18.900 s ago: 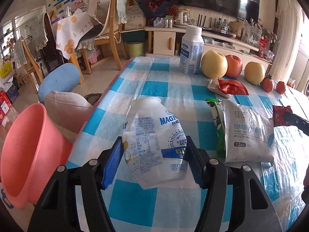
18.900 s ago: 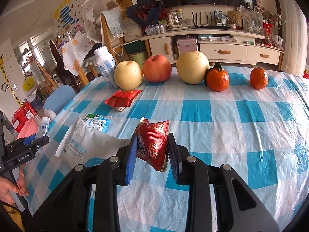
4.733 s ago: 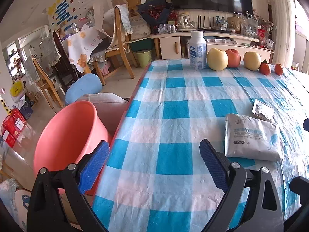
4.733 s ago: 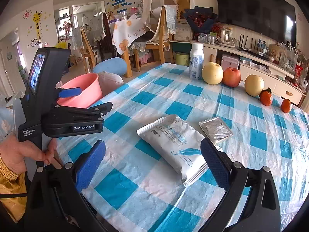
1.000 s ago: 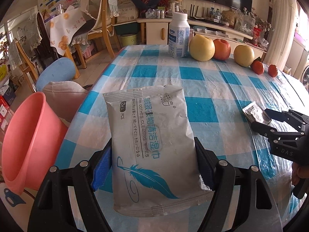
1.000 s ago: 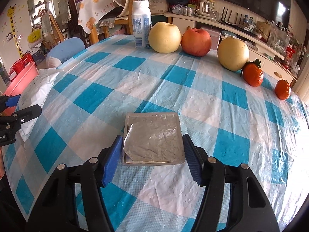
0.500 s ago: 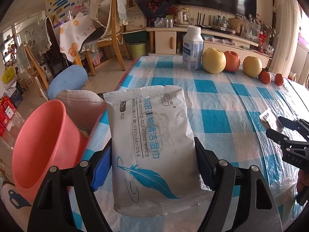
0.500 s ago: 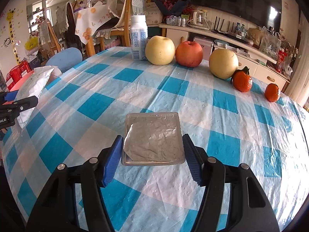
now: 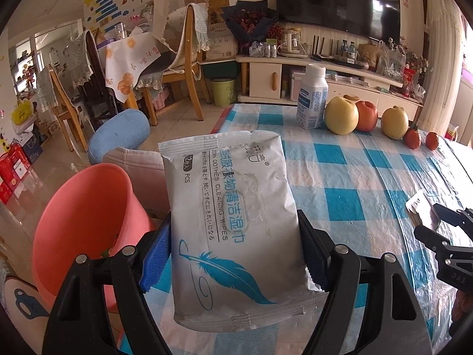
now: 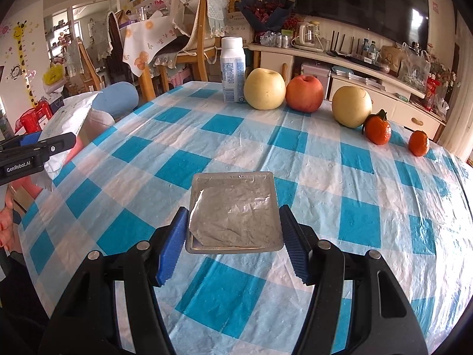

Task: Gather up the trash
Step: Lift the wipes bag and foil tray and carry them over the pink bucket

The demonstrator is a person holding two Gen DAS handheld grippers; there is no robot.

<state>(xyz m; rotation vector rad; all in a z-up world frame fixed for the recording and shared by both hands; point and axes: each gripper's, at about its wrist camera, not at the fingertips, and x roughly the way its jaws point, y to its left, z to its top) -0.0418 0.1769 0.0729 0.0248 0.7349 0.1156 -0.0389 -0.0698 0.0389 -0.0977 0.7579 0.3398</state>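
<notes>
My left gripper [image 9: 235, 254] is shut on a white wet-wipes packet [image 9: 233, 222] with a blue feather print, held up over the table's left edge beside the pink bucket [image 9: 79, 219]. My right gripper [image 10: 233, 236] is shut on a flat silver foil pouch [image 10: 235, 211], held above the checked tablecloth [image 10: 295, 153]. The right gripper also shows at the right edge of the left wrist view [image 9: 437, 230] with the pouch [image 9: 418, 208]. The left gripper and its packet show at the left edge of the right wrist view [image 10: 38, 148].
A white bottle [image 10: 233, 69], two pears, an apple [image 10: 304, 93] and two tangerines [image 10: 378, 128] stand along the table's far edge. A blue stool [image 9: 119, 136] and wooden chairs stand on the floor to the left. The bucket holds some trash.
My left gripper has moved left with the wipes packet, toward the pink bucket. My right gripper has lifted the foil pouch a little higher above the table.
</notes>
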